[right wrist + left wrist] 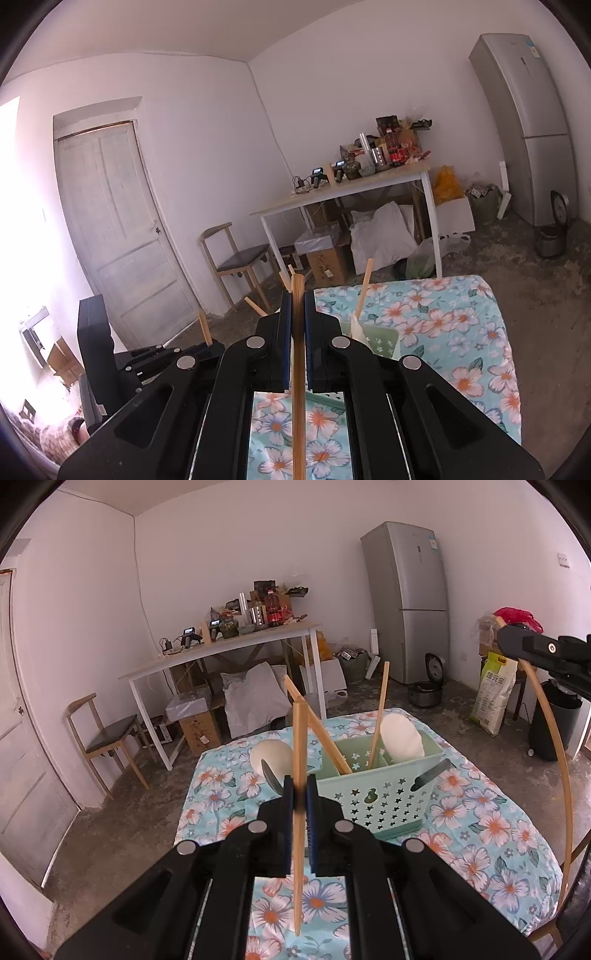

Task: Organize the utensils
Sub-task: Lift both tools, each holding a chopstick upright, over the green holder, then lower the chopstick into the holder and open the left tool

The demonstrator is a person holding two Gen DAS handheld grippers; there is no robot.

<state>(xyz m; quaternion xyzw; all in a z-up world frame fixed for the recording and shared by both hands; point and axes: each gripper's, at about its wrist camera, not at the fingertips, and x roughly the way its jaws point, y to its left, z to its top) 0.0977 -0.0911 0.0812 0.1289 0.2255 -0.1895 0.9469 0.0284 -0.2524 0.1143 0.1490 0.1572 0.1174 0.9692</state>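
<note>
On floral-clothed table (pixel 480 830): pale green perforated plastic basket (pixel 373 794), wooden chopsticks (pixel 380 712) and white spoon (pixel 402 738) inside; white round spoon (pixel 271 755) left of basket.

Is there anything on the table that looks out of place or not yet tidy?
Yes. A white spoon lies on the floral tablecloth left of the green basket, with a dark utensil beside it. A black handle leans over the basket's rim, and two chopsticks inside it stand tilted apart.

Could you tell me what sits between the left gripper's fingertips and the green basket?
In the left wrist view, only floral tablecloth; left gripper clamps a chopstick just short of the green basket.
</note>
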